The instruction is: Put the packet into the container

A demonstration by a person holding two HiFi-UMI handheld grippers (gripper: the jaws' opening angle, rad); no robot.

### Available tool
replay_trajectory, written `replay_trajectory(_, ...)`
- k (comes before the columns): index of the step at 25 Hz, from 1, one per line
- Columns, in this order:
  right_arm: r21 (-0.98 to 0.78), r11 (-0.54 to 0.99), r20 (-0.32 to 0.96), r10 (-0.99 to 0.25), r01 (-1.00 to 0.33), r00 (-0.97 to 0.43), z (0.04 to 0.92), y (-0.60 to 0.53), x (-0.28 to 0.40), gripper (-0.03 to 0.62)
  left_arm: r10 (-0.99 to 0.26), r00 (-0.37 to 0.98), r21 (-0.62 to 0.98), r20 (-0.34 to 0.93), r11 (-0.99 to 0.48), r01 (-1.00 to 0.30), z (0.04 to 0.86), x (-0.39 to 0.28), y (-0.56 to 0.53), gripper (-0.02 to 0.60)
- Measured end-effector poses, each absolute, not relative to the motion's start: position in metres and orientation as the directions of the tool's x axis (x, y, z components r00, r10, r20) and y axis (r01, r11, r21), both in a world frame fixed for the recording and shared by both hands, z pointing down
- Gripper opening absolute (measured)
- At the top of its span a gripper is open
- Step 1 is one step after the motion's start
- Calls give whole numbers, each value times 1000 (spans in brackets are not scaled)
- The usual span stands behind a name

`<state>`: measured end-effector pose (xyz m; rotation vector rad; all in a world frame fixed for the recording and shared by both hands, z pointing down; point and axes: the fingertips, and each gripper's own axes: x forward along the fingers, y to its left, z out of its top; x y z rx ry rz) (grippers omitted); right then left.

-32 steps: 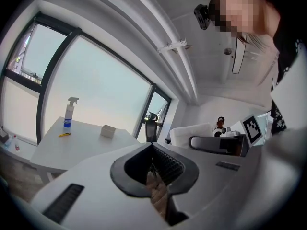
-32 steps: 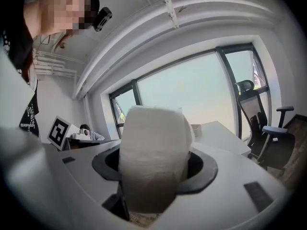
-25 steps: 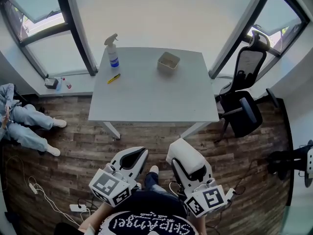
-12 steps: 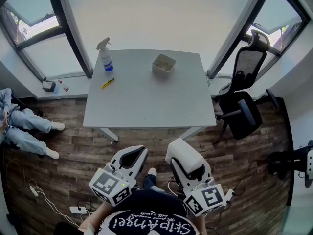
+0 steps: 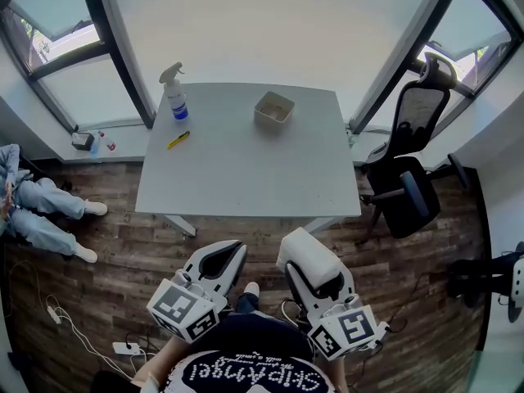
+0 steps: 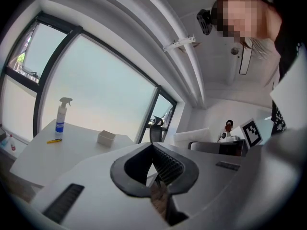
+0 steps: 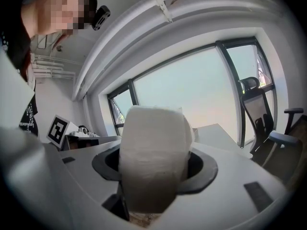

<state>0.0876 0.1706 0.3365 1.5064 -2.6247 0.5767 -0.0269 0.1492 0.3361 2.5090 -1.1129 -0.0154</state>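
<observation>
Since a second ago the desk [image 5: 246, 170] has slid a little left and nearer in the head view, so the person seems to have stepped toward it; both tools stay low, close to the body.

At the far-left corner of the desk stand a spray bottle [image 5: 173, 93] and, just near of it, a yellow pen [image 5: 178, 140].

The left hand-held gripper [image 5: 221, 256] hangs over the floor on the near side of the desk. Its own view shows the jaws brought together at the tips with nothing between them.

The container [image 5: 273, 107] sits toward the far edge of the desk, about mid-width, and looks open-topped.

The right hand-held gripper [image 5: 321, 289] is clamped on the packet [image 5: 307, 256], a white soft-looking bundle that fills the gap between its jaws. The packet's long axis runs along the jaws, and it juts out past their tips toward the desk.

From this hand the container lies far and slightly left, well apart, with the whole near half of the desk between them. The right hand is the one loaded and it is no farther off than the left, so the carry falls to it. I judge the coming move to be a long reach forward with a small drift left, and then a tip of the packet's free end down over the rim.

An office chair [image 5: 409, 162] stands beside the desk's right edge, clear of that path.
</observation>
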Motion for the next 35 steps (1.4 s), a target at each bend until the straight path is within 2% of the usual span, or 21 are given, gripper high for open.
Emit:
replay_trajectory(21,-292,425,230,-838,-857,-495,340,180,112,275,-703,697,364,145,-617,-698,342,-6,162,8)
replay_trajectory(35,-274,456,258,-814,-847,-521,343,161,82,275,-722,681,383,123,-599,-704,347,-31,142,8)
